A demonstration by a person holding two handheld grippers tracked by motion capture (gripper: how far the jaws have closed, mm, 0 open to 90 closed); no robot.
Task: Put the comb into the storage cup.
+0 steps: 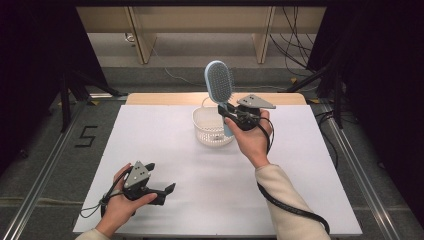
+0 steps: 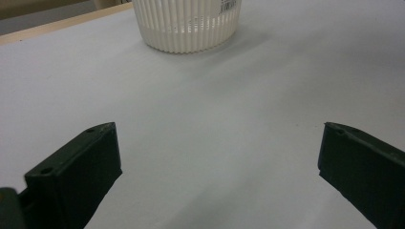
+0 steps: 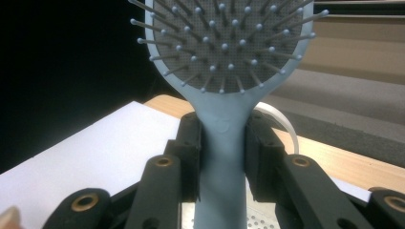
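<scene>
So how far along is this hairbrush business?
Partway. The right gripper is clamped on the handle of the blue hairbrush, holding it upright above the white basket. Whether it is going in or coming out, I cannot tell. The left gripper rests open on the white table.

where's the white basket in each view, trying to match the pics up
High view: the white basket stands mid-table, just left of the right gripper.
Left gripper view: top centre, cut by the upper edge, far beyond the open jaws.
Right gripper view: its rim arcs behind the blue hairbrush.
Shared landmark: the basket on the white table.
</scene>
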